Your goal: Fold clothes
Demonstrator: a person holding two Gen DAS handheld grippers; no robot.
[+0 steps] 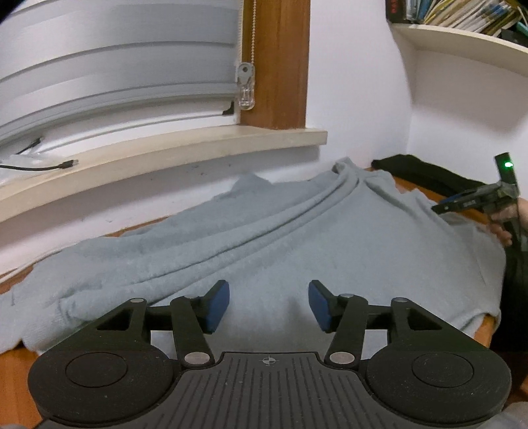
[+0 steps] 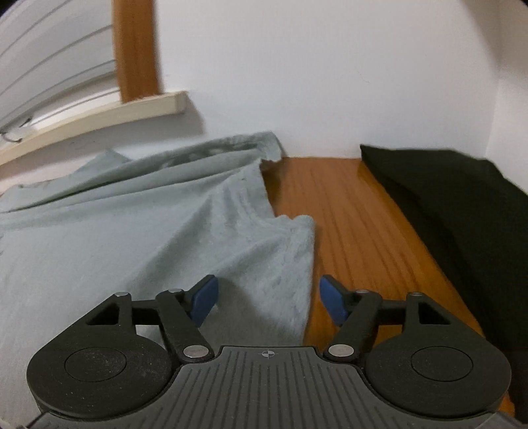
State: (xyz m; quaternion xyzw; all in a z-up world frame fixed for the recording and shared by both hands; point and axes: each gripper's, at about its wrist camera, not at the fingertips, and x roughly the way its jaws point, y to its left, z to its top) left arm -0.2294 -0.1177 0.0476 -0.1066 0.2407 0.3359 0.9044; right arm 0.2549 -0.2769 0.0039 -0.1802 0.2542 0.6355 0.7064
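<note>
A pale grey-blue fleece garment (image 1: pixel 280 237) lies spread over a wooden table, with long creases running toward the far corner. My left gripper (image 1: pixel 269 305) hovers open over its near part, blue pads apart and nothing between them. In the right wrist view the same garment (image 2: pixel 138 224) fills the left side, its right edge (image 2: pixel 297 264) lying on the wood. My right gripper (image 2: pixel 267 298) stands open above that edge, holding nothing. In the left wrist view the right gripper (image 1: pixel 462 203) shows at the far right, held by a hand, its jaws too small to read there.
A dark folded cloth (image 2: pixel 455 211) lies along the right side of the wooden table (image 2: pixel 356 231). A white wall and a cream windowsill (image 1: pixel 165 158) with a cable run behind the table. A shelf of books (image 1: pixel 462 19) hangs at the upper right.
</note>
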